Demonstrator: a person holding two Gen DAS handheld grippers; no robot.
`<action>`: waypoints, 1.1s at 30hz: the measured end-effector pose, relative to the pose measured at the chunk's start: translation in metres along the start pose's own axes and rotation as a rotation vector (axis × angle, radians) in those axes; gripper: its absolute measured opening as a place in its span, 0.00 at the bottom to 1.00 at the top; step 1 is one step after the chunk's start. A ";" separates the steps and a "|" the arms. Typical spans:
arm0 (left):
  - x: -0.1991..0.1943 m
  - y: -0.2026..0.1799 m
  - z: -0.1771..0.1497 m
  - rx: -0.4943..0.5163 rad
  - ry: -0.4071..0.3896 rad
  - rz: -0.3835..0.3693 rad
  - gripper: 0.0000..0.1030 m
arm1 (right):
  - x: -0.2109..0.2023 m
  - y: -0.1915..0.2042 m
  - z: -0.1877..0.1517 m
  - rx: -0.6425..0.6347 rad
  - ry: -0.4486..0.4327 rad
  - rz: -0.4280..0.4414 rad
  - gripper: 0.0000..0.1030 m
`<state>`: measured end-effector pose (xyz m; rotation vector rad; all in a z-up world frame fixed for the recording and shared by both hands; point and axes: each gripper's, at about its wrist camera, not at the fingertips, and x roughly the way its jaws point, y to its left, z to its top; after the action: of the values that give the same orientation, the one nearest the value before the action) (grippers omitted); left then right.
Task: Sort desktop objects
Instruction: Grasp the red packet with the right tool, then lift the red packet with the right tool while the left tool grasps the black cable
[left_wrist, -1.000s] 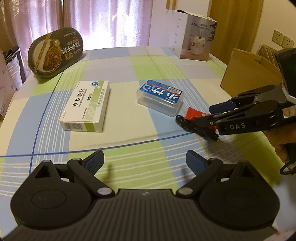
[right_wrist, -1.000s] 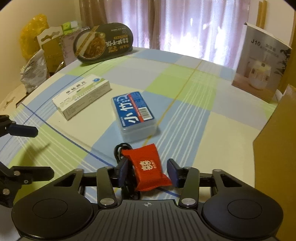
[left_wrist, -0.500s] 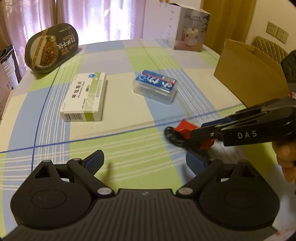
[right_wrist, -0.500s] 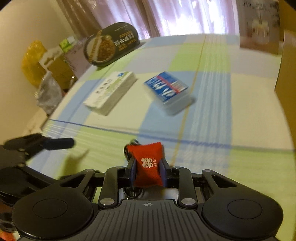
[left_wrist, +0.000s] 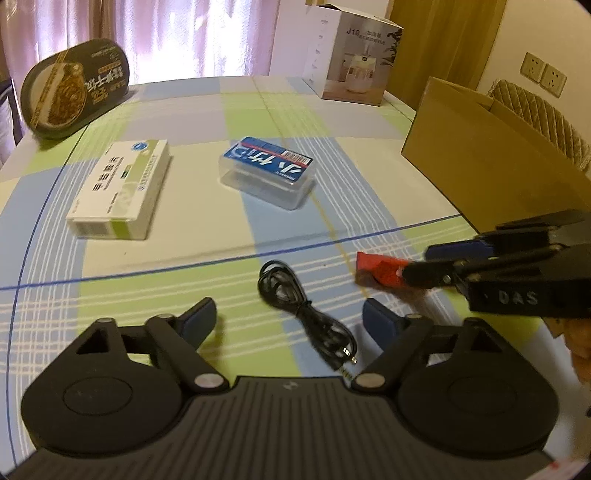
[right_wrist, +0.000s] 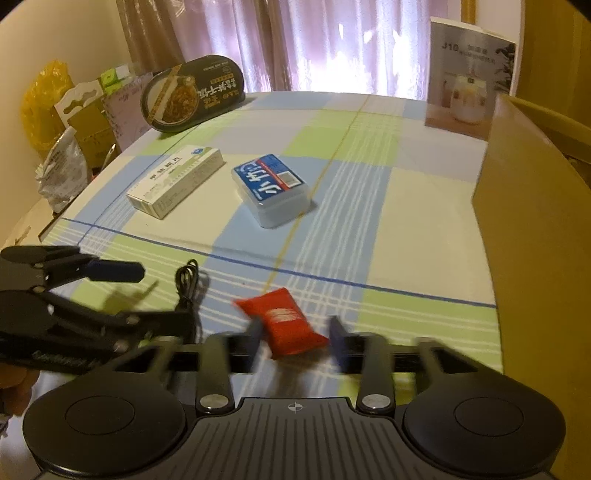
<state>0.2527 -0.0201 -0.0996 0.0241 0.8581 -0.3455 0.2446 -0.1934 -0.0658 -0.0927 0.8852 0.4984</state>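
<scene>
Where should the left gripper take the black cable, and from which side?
Take the black cable at its bundled middle, coming from above with the left gripper, jaws across the strands. It lies flat on the tablecloth, a narrow coil; the plug end looks thin and slippery.

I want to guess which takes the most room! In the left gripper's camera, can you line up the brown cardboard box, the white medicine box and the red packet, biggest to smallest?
1. Brown cardboard box, biggest even though it is cut off at the edge.
2. White medicine box.
3. Red packet, smallest, partly hidden by the right gripper.
</scene>
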 end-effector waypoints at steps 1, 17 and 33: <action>0.003 -0.003 0.000 0.015 0.000 0.011 0.65 | -0.002 -0.002 -0.002 -0.004 -0.007 -0.006 0.55; 0.001 0.013 -0.005 0.111 0.061 0.029 0.18 | 0.006 0.004 -0.008 -0.091 -0.025 0.028 0.55; 0.008 0.017 -0.001 0.098 0.049 0.042 0.16 | 0.029 0.024 -0.006 -0.267 0.021 0.019 0.22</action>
<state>0.2622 -0.0066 -0.1082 0.1421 0.8874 -0.3490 0.2445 -0.1626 -0.0885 -0.3342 0.8366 0.6329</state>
